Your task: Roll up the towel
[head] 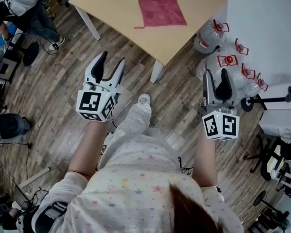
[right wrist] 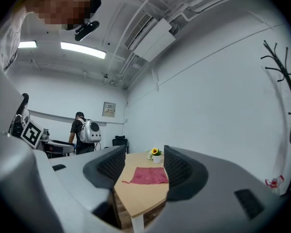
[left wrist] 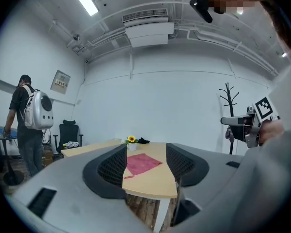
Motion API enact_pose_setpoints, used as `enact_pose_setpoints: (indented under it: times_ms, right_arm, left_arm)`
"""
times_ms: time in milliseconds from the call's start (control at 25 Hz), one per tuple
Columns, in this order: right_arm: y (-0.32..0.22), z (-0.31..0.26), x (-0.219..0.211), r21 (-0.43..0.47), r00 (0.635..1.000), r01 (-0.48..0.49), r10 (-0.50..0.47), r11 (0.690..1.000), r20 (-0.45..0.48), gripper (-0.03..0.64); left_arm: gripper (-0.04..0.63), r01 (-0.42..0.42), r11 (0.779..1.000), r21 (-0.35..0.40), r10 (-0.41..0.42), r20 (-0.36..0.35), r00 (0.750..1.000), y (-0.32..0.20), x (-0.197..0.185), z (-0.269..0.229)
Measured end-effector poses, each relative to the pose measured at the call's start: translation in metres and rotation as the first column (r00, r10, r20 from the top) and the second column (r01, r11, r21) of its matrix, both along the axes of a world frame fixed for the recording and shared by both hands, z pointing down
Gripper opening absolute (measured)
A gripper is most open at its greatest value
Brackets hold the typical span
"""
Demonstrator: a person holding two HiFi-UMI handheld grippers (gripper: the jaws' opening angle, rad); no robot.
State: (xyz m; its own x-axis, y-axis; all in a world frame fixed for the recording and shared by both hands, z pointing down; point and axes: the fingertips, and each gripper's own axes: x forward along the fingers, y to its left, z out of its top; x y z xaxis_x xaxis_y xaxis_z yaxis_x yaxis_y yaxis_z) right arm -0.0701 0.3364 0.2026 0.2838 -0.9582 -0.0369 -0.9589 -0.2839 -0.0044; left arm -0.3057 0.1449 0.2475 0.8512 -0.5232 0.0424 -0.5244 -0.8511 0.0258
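Observation:
A red towel [head: 161,12] lies flat and spread out on the light wooden table [head: 116,13]; the gripper views show the towel [left wrist: 141,163] [right wrist: 148,175] too. Both grippers are held in the air over the floor, short of the table and apart from the towel. My left gripper [head: 111,64] is open with nothing between its jaws. My right gripper [head: 217,79] also stands open and empty, pointing level at the table.
Several clear water jugs with red caps [head: 228,57] stand on the floor right of the table. A small pot with a sunflower [right wrist: 155,154] sits at the table's far end. A person with a backpack [left wrist: 29,125] stands at the left. Office chairs and cables line the left side.

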Motion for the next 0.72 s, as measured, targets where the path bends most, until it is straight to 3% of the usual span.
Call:
enact_pose_setpoints:
  times_ms: [400,720]
  right_arm:
    - [-0.083,0.007,0.05,-0.038,1.0,0.019,-0.019,0.999,0.001,0.247]
    - [-0.139,0.009,0.098,-0.033,1.0,-0.006,0.006,0.999,0.02,0.247]
  left_arm:
    - [0.232,-0.015,1.0,0.005,0.015,0.034,0.999,-0.082,0.067,0.021]
    - [0.232,-0.025,1.0,0.003,0.025,0.013,1.0,-0.15,0.113,0.019]
